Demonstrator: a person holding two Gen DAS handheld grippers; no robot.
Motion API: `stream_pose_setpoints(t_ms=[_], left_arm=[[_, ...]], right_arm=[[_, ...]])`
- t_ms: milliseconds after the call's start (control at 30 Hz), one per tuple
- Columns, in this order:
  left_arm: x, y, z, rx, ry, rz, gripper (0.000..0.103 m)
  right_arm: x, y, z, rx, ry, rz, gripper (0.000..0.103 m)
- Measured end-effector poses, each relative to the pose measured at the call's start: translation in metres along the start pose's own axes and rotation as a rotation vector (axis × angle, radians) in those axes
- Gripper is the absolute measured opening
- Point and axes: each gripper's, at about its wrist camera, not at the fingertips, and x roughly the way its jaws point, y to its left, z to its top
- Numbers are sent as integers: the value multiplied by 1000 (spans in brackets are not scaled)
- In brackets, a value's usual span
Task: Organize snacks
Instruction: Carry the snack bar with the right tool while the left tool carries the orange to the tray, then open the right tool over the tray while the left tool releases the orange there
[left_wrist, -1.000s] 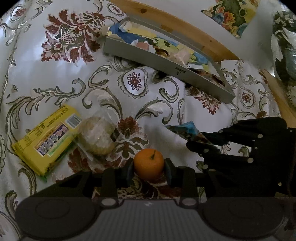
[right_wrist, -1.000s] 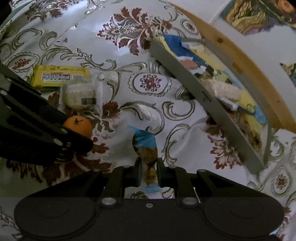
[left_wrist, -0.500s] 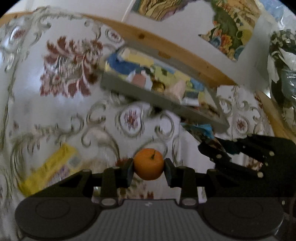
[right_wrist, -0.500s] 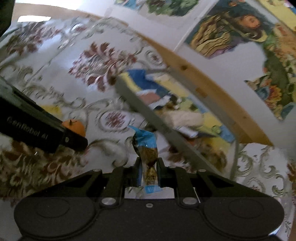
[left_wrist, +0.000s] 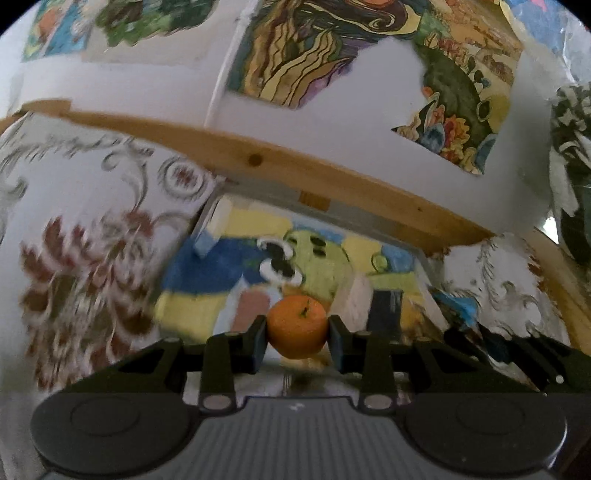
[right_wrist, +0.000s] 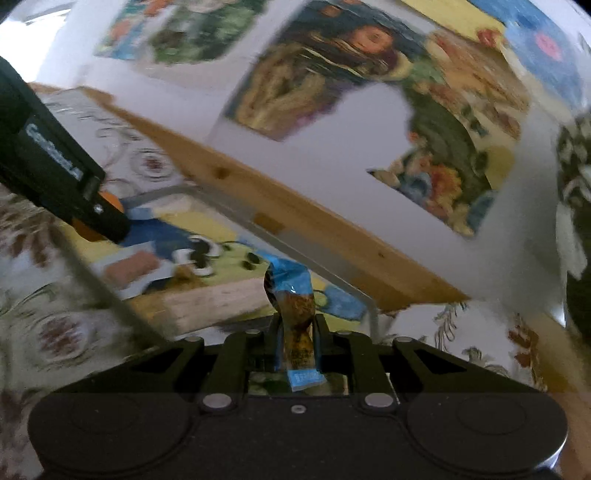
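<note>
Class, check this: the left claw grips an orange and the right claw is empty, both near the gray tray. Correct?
Not quite. The right claw is not empty: the right wrist view shows it shut on a blue snack packet. The left claw does grip the orange near the gray tray.

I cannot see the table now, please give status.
Left claw shut on orange. Right claw shut on blue packet. Both near tray. Nothing blocking.

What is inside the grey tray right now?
The tray has a colourful printed liner and a pale wrapped snack. The orange and blue packet, held in the tongs, cover part of its floor.
</note>
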Motion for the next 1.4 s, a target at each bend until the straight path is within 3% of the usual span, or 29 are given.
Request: stream_pose_setpoints(t_ms=[200,467,667,833,1100,1400], left_arm=[[42,-10,25,69,43,26,38],[82,-18,21,94,123,76,38],[96,-21,16,75,168,102,38],[97,-25,18,90,181,122,39],[83,-27,25,85,136,127,73],[41,-22,32,68,11,168,100]], right_arm=[[43,-15,-2,70,81,-24,16],[70,-19,0,84,118,-5,17],[85,-24,0,122,150,-14,20],[85,-29,1,174,163,16,29],[73,-36,9,249,130,46,52],[30,-47,24,359,38,59,84]])
